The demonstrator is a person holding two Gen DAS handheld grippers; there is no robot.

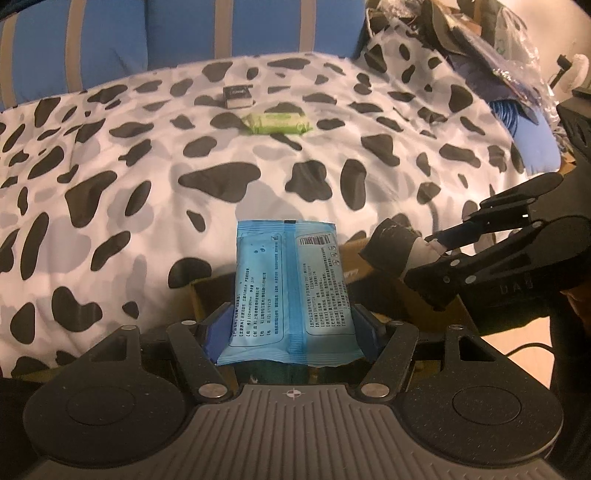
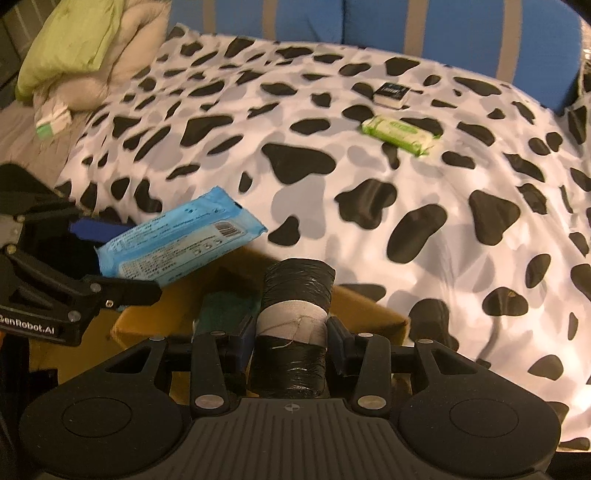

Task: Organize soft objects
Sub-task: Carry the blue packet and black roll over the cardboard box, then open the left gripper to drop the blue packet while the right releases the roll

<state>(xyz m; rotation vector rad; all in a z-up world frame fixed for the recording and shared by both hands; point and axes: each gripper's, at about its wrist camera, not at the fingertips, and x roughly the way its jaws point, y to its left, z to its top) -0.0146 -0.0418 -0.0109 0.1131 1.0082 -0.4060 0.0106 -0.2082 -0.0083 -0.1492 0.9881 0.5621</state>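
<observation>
My left gripper (image 1: 291,321) is shut on a blue wet-wipes pack (image 1: 290,288), which stands up between the pads with its printed back facing the camera. In the right wrist view the same blue pack (image 2: 177,240) sticks out of the left gripper (image 2: 122,254) at the left. My right gripper (image 2: 291,332) is shut on a black roll with a grey tape band (image 2: 295,310). That roll (image 1: 391,251) and the right gripper (image 1: 421,256) show at the right of the left wrist view. Both items hang over an open cardboard box (image 2: 369,314). A green wipes pack (image 2: 400,133) lies farther back on the bed.
A cow-print blanket (image 1: 147,166) covers the bed, with a small black box (image 2: 392,94) lying behind the green pack. Blue striped cushions (image 1: 147,33) line the back. A green pillow (image 2: 74,37) and a small green-white packet (image 2: 53,118) sit far left. Clutter (image 1: 498,55) is piled far right.
</observation>
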